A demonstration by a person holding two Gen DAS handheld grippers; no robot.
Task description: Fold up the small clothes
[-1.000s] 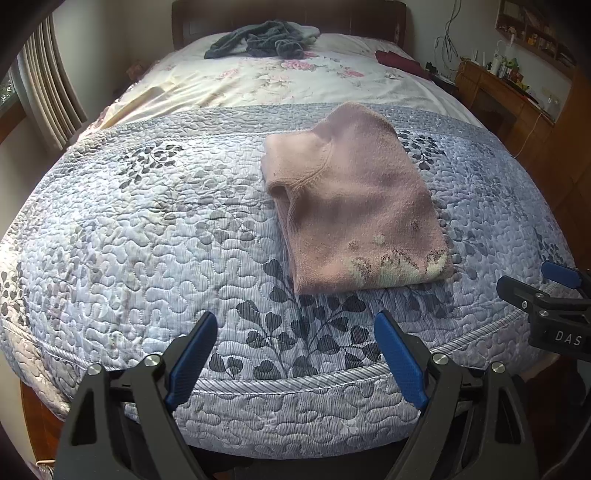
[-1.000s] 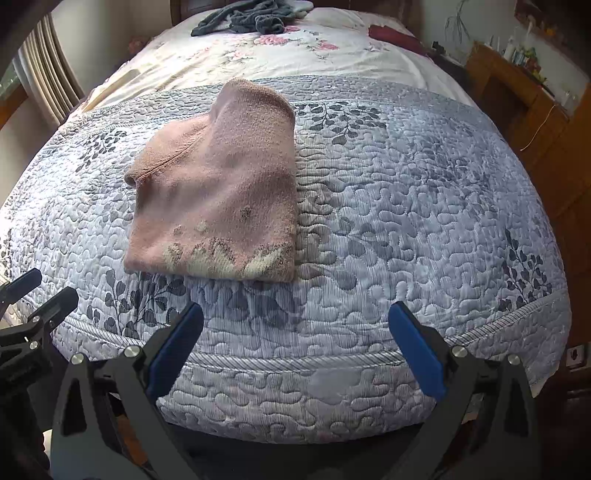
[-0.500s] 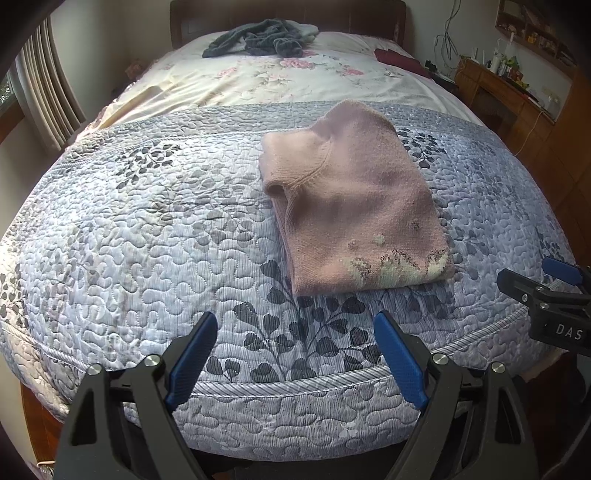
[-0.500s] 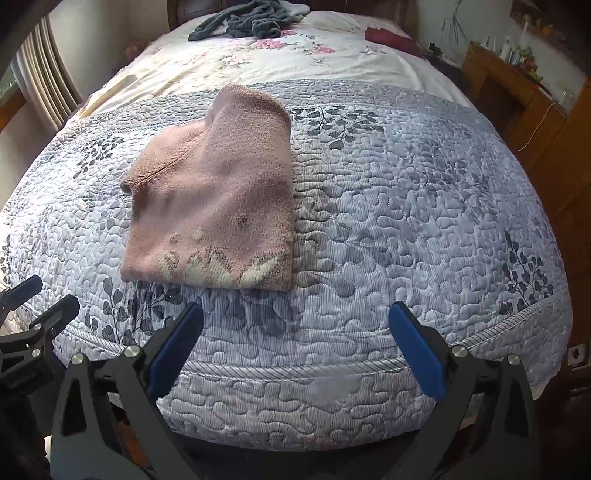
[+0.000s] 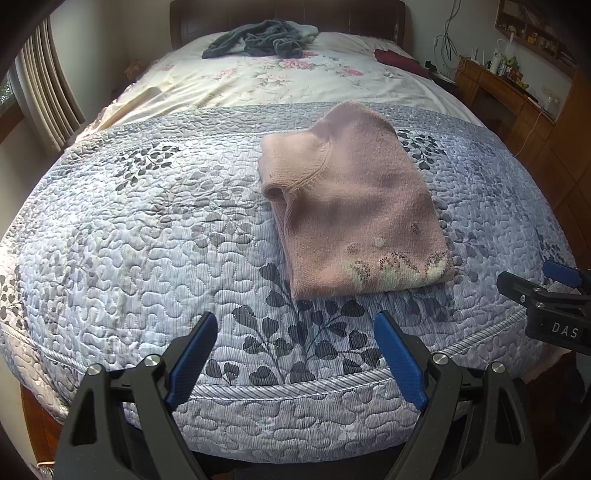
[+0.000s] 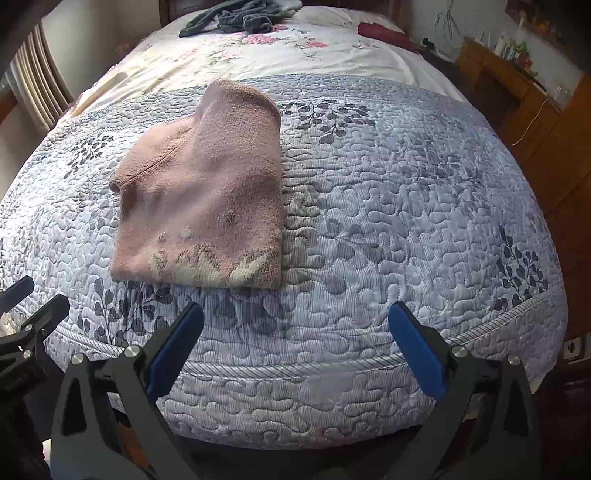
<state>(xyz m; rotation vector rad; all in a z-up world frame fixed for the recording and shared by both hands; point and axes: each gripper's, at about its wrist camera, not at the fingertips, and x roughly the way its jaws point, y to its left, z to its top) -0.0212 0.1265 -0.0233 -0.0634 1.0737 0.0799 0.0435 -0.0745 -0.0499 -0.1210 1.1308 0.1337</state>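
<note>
Since the earlier frame: both views are sitting slightly farther back from the bed; pink sweater (image 5: 354, 206) unmoved. Sweater: lying folded on the grey quilt (image 5: 147, 240), near its foot edge. Left gripper (image 5: 295, 354) and right gripper (image 6: 295, 343): hovering off the bed's foot, jaws spread wide, holding nothing.

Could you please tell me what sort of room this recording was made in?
Most likely a home bedroom. A bed with a grey-blue quilted bedspread and dark wooden headboard fills the view, a folded pink knitted sweater lies on it, and a cluttered wooden dresser stands alongside.
</note>
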